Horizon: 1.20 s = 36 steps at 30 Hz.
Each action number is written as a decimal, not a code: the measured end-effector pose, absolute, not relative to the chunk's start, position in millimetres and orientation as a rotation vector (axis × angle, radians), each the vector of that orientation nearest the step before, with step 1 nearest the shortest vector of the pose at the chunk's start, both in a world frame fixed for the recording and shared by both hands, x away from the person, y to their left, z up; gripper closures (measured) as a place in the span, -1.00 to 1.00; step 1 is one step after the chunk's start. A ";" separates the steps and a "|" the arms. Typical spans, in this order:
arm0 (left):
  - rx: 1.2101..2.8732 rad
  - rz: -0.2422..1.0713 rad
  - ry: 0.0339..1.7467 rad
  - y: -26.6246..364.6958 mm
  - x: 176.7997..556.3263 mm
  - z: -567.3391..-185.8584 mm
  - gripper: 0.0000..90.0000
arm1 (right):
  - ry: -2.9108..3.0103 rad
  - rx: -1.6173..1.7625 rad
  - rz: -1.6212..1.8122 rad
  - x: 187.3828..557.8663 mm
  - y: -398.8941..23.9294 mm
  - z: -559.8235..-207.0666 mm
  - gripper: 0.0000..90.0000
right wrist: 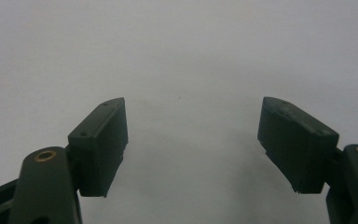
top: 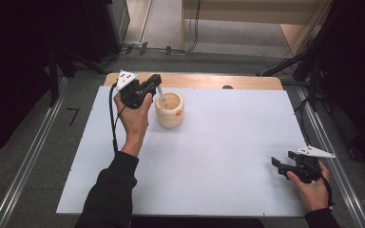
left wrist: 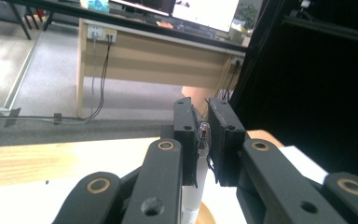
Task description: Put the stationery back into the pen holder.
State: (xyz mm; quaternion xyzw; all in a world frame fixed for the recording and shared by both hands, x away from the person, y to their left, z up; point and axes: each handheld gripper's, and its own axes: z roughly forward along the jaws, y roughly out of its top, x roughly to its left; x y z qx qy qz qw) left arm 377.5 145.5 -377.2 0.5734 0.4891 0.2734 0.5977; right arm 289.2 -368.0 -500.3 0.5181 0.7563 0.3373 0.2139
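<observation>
Looking down, high view: left gripper (top: 158, 84) pinches a pen (top: 162, 96) that dips into the wooden cup (top: 169, 110) at the far left of the white table (top: 218, 156); right gripper (top: 276, 166) rests near the right front corner.
Left gripper view: jaws clamped tight on the pen (left wrist: 204, 135), cup rim (left wrist: 204, 215) just below.
Right gripper view: jaws spread wide, holding nothing, above bare table (right wrist: 191, 56).
</observation>
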 end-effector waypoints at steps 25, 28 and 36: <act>1.463 0.625 1.193 134.8 386.2 -422.0 0.85 | 2.092 1.432 0.944 288.5 -367.7 -499.1 -0.49; 1.468 0.614 1.201 134.5 386.0 -425.5 0.85 | 2.092 1.432 0.944 288.5 -367.7 -499.1 -0.50; 1.473 0.611 1.208 137.1 384.3 -426.5 0.80 | 2.094 1.428 0.942 288.8 -367.2 -499.2 -0.50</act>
